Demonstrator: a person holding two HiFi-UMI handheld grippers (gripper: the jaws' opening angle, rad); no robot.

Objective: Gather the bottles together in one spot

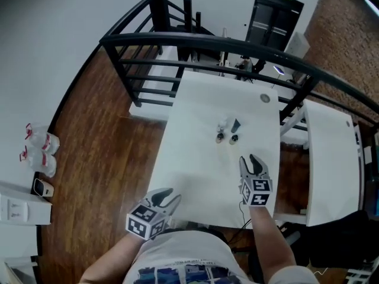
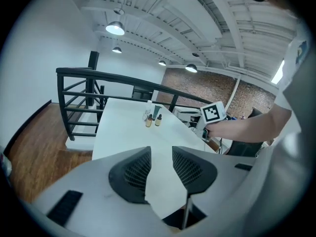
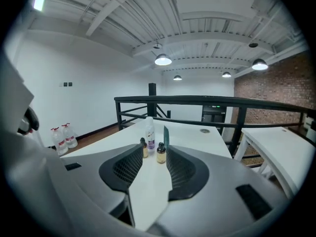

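Near the middle of the white table [image 1: 195, 176] the bottles stand close together: a white bottle [image 1: 222, 123], a dark teal tube [image 1: 235, 125] and two small amber bottles [image 1: 219, 137] [image 1: 234, 139] with black caps. My right gripper [image 1: 249, 160] hovers short of the group, open and empty. The right gripper view frames the white bottle [image 3: 149, 129], the tube [image 3: 166, 136] and the amber bottles [image 3: 143, 148] [image 3: 161, 153] beyond its jaws [image 3: 154, 157]. My left gripper [image 1: 172, 195] is at the table's near edge, open with nothing in it. In the left gripper view [image 2: 162, 154] the group [image 2: 152, 119] stands far off.
A black railing [image 1: 237, 43] curves round the table's far side and left. A second white table [image 1: 328, 158] stands to the right. Large water bottles [image 1: 38, 149] sit on the wooden floor at the left. A round grommet [image 1: 265, 98] marks the table's far right corner.
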